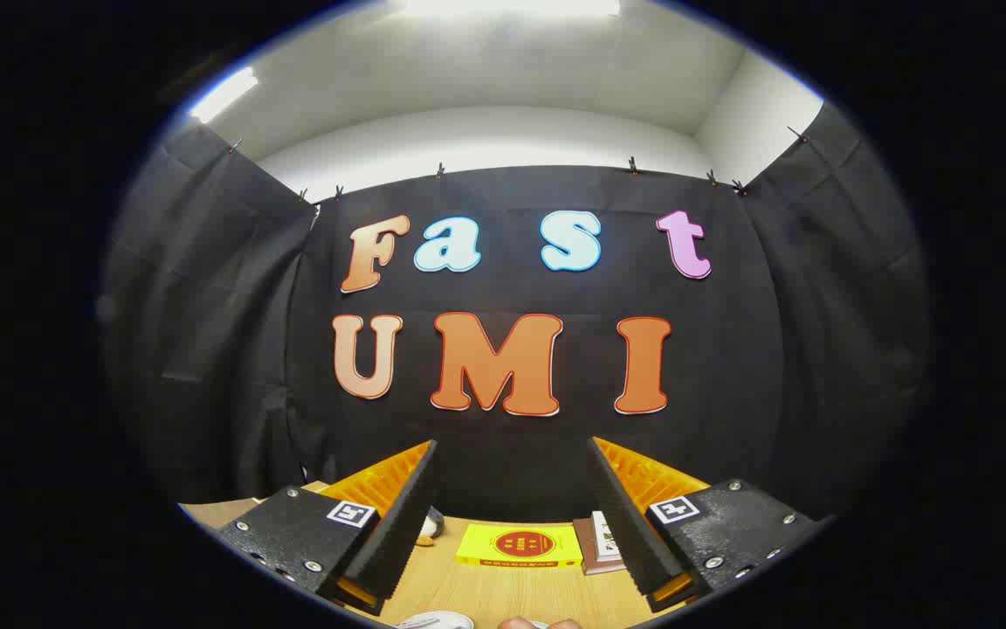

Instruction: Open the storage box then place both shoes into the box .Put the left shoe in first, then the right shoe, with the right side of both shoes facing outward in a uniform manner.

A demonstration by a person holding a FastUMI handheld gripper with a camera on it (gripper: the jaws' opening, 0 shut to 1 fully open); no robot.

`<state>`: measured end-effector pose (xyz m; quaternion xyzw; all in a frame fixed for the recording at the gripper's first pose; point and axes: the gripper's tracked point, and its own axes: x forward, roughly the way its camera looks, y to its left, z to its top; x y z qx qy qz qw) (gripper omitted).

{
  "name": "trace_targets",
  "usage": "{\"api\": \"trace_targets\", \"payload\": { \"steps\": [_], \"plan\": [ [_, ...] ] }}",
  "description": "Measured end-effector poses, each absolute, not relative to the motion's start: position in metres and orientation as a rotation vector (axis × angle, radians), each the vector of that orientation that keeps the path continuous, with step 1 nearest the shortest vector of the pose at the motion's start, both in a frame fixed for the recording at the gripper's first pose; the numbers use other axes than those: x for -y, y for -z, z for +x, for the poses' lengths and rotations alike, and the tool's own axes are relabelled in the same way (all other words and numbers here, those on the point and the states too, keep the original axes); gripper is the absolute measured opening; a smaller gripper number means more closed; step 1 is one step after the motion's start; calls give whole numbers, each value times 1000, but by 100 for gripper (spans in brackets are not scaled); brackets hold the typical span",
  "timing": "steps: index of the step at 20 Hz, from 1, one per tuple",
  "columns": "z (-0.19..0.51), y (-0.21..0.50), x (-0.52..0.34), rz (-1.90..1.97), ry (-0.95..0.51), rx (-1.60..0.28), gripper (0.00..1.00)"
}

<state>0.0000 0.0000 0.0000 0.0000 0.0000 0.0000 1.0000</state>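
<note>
gripper spread wide above the table, nothing between its fingers

the gripper (513, 515) is held up and level, looking across a wooden table (503, 590) toward the black cloth wall (512, 472) of the booth. its two fingers (398, 515) stand well apart, spread, with only open air and the table between them. they press on nothing

on the table, between the fingers and beyond their tips, lies a flat yellow book or box (520, 546) with a red round mark on its top. just beside it, close against the right finger, is a small stack of books (601, 543), partly hidden by that finger. by the inner side of the left finger a small rounded grey and white thing (431, 524) peeks out; it may be the toe of a shoe, but too little shows to tell

nearest the camera a white rounded rim (437, 621) and a small pale tip, perhaps a fingertip (520, 623), are cut off at the table's near side

which of these is the storage box cannot be told from here
</note>
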Motion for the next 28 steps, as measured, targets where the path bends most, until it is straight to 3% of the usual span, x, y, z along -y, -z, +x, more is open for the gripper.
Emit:
{"api": "trace_targets", "payload": {
  "steps": [28],
  "plan": [
    [8, 40, -9, 106, -40, -106, 98]
  ]
}}
